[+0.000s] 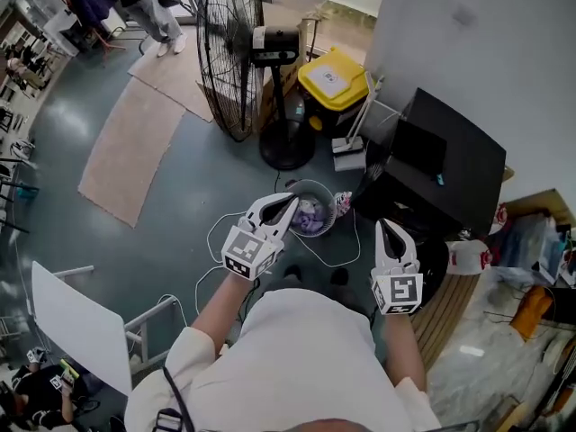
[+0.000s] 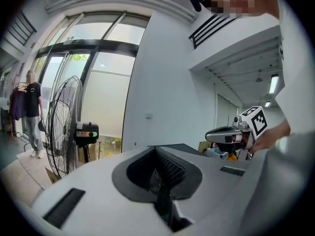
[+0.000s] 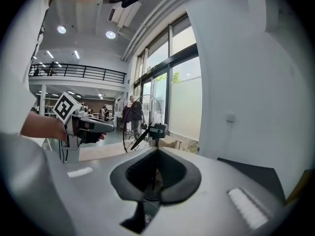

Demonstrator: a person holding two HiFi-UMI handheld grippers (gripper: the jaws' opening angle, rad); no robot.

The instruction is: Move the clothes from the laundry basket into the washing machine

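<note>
The laundry basket (image 1: 317,185), a small round tub, stands on the grey floor straight ahead of the person, and the clothes (image 1: 314,216) lie heaped inside it as a pale purple and white bundle, none of them lifted out. The left gripper (image 1: 290,207) is held out with its tips at the basket's near-left rim as the head view shows it; whether it touches the rim cannot be told. Its own view shows the ribbed pads drawn together with nothing between them. The right gripper (image 1: 384,228) hangs to the right of the basket and apart from it. Its fingers are likewise pressed closed on nothing, and it points nearly level. Just right of the basket stands the black washing machine (image 1: 450,165), with a dark panel standing up at its top. Beyond the basket is a large floor fan (image 1: 229,57) on a round black base. A yellow-lidded bin (image 1: 333,79) sits past the fan, against the white wall. Loops of white cable (image 1: 219,232) trail over the floor to the basket's left, and farther left lies a long beige rug (image 1: 126,147). A red-and-white bag (image 1: 466,257) rests on the far side of the right gripper from the basket.
</note>
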